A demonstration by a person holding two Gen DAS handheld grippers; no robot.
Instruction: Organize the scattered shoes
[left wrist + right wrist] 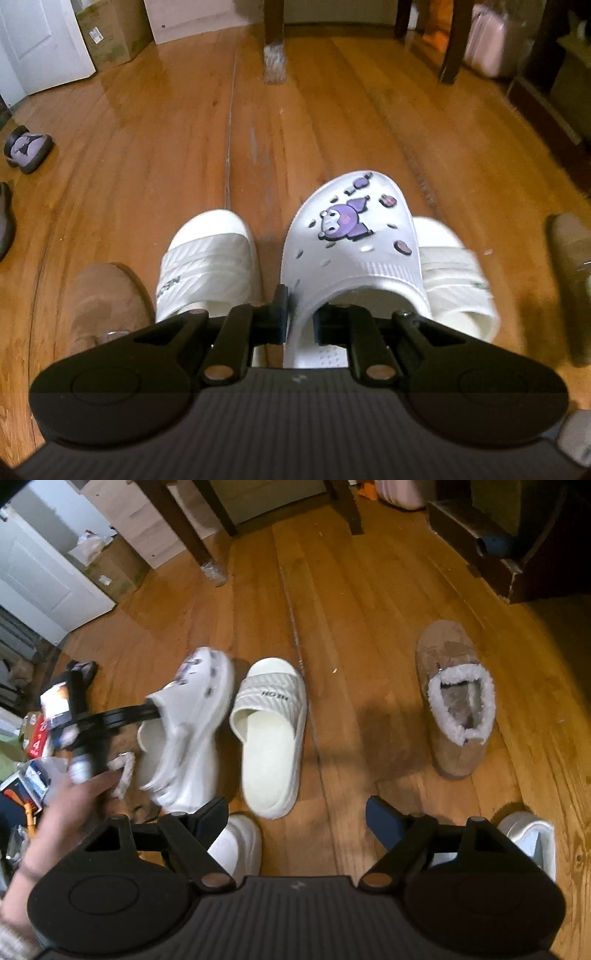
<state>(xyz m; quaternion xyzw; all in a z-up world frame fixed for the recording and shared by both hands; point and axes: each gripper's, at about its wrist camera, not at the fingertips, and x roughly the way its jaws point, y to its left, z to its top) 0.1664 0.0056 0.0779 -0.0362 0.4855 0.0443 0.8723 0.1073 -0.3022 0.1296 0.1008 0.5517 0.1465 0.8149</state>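
Note:
My left gripper [301, 317] is shut on the left side wall of a white clog with purple charms [351, 236]. One finger is inside the clog's opening and one outside. In the right wrist view the same clog [184, 720] hangs tilted from the left gripper [147, 707], with a person's hand [74, 797] behind it. Cream slides lie on either side of the clog [207, 258] [458, 277], and one cream slide [269, 734] shows to its right. A brown fur-lined slipper [454, 698] sits further right. My right gripper [299, 816] stands open above bare floor with nothing between its fingers.
Another brown slipper [107, 299] lies at the left, and a purple slipper [27, 151] lies far left. White shoes [240, 845] [532, 838] sit under the right gripper. Dark furniture legs [273, 22], a cardboard box [110, 33] and a white door [44, 579] stand at the back. Clutter [33, 738] fills the left.

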